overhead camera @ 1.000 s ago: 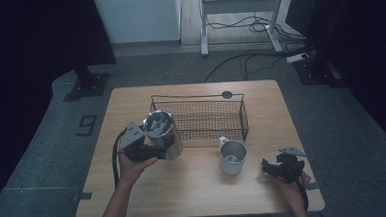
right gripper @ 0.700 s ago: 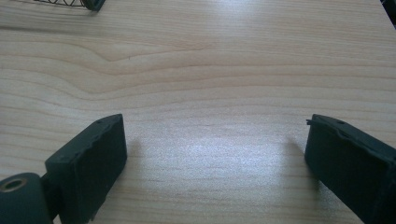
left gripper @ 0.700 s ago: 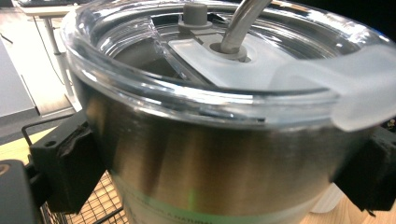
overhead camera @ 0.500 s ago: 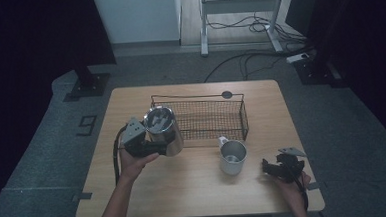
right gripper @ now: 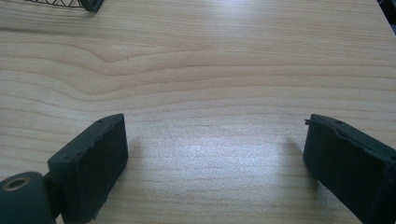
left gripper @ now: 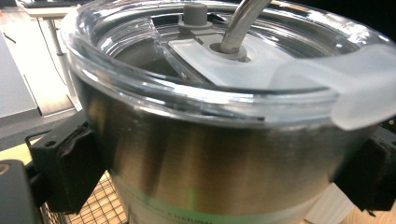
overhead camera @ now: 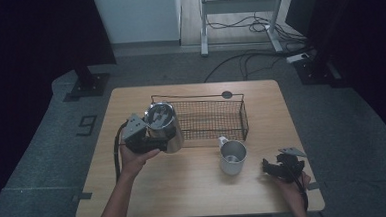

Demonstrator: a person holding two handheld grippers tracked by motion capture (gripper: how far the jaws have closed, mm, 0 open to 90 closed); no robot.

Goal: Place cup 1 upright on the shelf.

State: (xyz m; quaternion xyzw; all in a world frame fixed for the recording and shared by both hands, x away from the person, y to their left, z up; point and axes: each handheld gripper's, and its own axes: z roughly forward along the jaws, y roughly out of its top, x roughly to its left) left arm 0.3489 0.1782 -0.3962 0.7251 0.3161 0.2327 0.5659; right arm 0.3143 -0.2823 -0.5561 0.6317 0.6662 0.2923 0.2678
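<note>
surface (overhead camera: pixel 195 188): wood, wire basket (overhead camera: pixel 209 118) at back | left tool (overhead camera: pixel 141 138): clamped on steel tumbler (overhead camera: pixel 163 126) by the basket's left end | right tool (overhead camera: pixel 279 168): jaws apart, just been closing, nothing between | mug (overhead camera: pixel 232 156): upright

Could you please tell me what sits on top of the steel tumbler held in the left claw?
A clear plastic lid covers the steel tumbler, with a metal straw rising through its slider and a tab sticking out at one side. The lid's glare hides whatever is inside the tumbler.

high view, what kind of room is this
Probably a lab or recording studio, not a home kitchen: a lone wooden table on grey carpet, dark curtains at the sides, and loose cables on the floor by a metal desk frame.
</note>
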